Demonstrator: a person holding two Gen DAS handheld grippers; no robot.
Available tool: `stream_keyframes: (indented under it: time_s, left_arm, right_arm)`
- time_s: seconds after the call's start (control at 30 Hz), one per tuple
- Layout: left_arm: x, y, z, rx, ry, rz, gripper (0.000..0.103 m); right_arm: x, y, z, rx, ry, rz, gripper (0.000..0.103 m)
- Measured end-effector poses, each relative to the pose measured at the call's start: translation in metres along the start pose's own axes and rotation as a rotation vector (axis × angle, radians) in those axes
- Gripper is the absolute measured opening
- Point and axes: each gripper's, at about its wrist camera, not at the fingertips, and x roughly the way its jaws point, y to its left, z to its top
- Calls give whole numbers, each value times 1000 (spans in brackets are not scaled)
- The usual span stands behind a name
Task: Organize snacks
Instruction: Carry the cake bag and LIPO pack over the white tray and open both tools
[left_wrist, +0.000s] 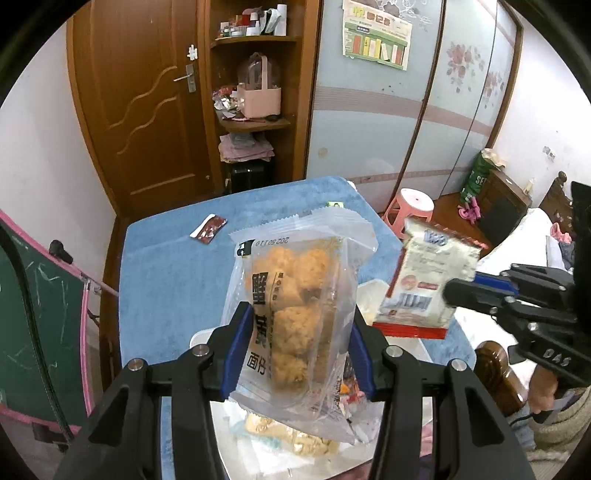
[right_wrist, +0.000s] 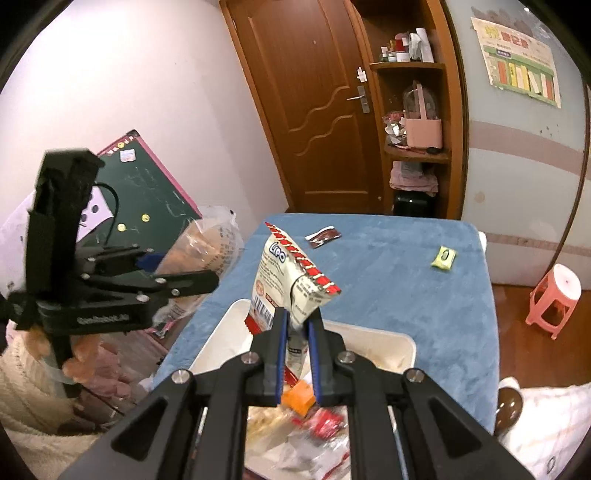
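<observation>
The left gripper (left_wrist: 299, 347) is clamping a clear bag (left_wrist: 295, 306) of golden fried puffs by its sides, its blue pads (left_wrist: 236, 347) pressing into the film. The bag is standing upright between the fingers, above a white bin (right_wrist: 221, 332) on the blue cloth (left_wrist: 173, 280).

The right gripper (right_wrist: 297, 354) is pinching a white-and-red Lipo packet (right_wrist: 291, 280) by its lower edge, the jaws nearly together; the packet is sticking up and tilting above the bin.

A dark red sachet (left_wrist: 208, 229) and a small green packet (right_wrist: 444, 257) are lying well apart on the far cloth.

The bin's contents are showing only in part beneath the fingers: crumpled wrappers, something orange (right_wrist: 299, 397), pale biscuits. The clear bag's bottom is blocking much of the bin in the left view. The green packet is barely peeking over the bag there, too small to read.
</observation>
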Motion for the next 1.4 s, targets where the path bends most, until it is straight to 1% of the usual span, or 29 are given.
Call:
stream_keyframes:
  time_s: [0.07, 0.17, 0.27, 0.33, 0.43, 0.53, 0.6, 0.67, 0.73, 0.87, 1.0, 1.07, 1.13, 1.2, 1.23, 1.27, 1.3, 1.37, 1.4]
  left_arm:
    - [-1, -1, -11, -8, -6, 1, 48]
    - [1, -3, -29, -39, -4, -22, 48]
    - [10, -3, -42, -49, -4, -30, 48]
    - [16, -1, -53, -58, 0, -14, 48]
    - [29, 4, -67, -89, 15, 10, 48]
    - [44, 11, -82, -110, 63, 10, 48]
    - [53, 13, -89, -112, 88, 31, 48]
    - [61, 13, -96, -114, 111, 50, 48]
    - [67, 14, -102, -127, 132, 38, 48]
    - [74, 14, -103, -130, 147, 23, 49]
    - [78, 10, -102, -114, 143, 33, 50]
    - [80, 10, -105, -112, 148, 33, 52]
    - [81, 10, -104, -114, 153, 38, 52]
    - [80, 9, -102, -115, 139, 48, 58]
    - [78, 8, -101, -116, 129, 55, 72]
    - [75, 8, -100, -122, 106, 69, 83]
    - [73, 7, -100, -126, 90, 73, 84]
    - [70, 8, -98, -130, 69, 59, 84]
    - [69, 8, -97, -131, 66, 56, 84]
  right_arm:
    - [-8, 5, -10, 7, -18, -4, 11]
    - [-13, 10, -25, -3, -44, -65, 11]
    - [-10, 7, -39, 22, -25, -50, 11]
    - [-7, 8, -47, 21, -18, -75, 11]
    - [2, 10, -61, 24, 12, -109, 11]
    - [14, 10, -73, 21, 56, -135, 11]
    - [23, 10, -79, 19, 83, -148, 11]
    - [32, 8, -82, 35, 112, -139, 11]
    - [38, 7, -84, 49, 129, -127, 11]
    - [45, 9, -89, 42, 150, -126, 11]
    - [51, 11, -91, 29, 162, -141, 11]
    - [53, 11, -91, 34, 172, -141, 12]
    - [55, 11, -91, 46, 184, -143, 12]
    - [58, 7, -92, 67, 199, -127, 12]
    - [59, 5, -92, 79, 205, -120, 13]
    - [60, 4, -93, 88, 209, -117, 16]
    - [61, 2, -94, 99, 213, -113, 21]
    - [61, 1, -95, 109, 214, -108, 27]
    - [61, 1, -96, 112, 215, -106, 28]
